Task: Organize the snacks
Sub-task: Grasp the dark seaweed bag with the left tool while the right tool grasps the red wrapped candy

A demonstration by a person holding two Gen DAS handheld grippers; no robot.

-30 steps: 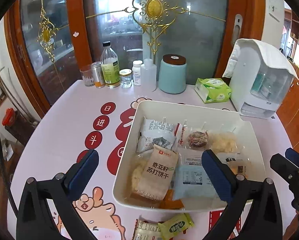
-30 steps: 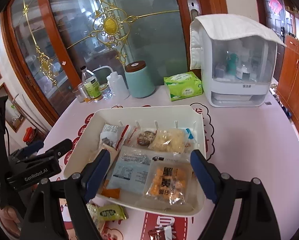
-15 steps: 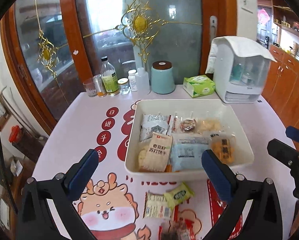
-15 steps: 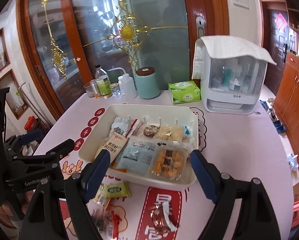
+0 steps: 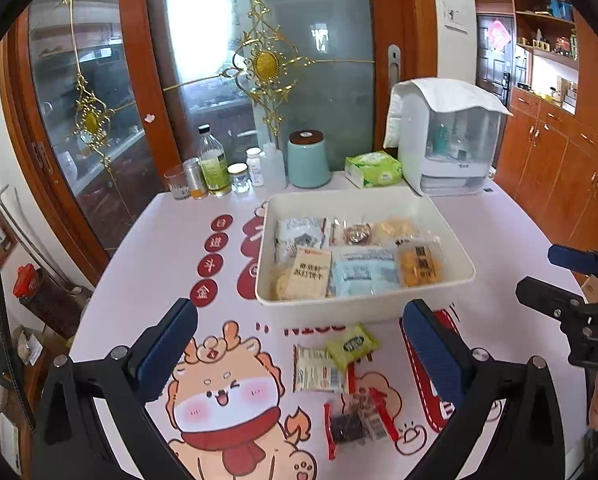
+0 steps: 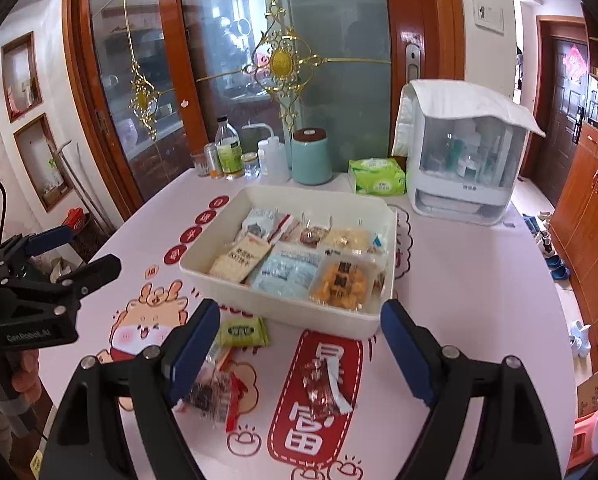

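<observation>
- The white bin (image 5: 363,308) sat mid-surface, already packed with snacks; four loose ones lay on the surface in front of its near wall.
- Those were a green packet (image 5: 351,344), a pale cracker packet (image 5: 317,368) touching it, a dark clear-wrapped packet (image 5: 355,422) nearer me, and a red-wrapped candy (image 6: 323,388) further right of the bin's front.
- My left gripper (image 5: 299,344) hung above the packets, fingers wide, holding nothing.
- My right gripper (image 6: 299,344) hovered over the candy, fingers equally wide and empty.
- I judged the best move was to drop straight down on one packet, pinch its crimped edge rather than the flat face, and lift clear of the bin's wall before releasing.
</observation>
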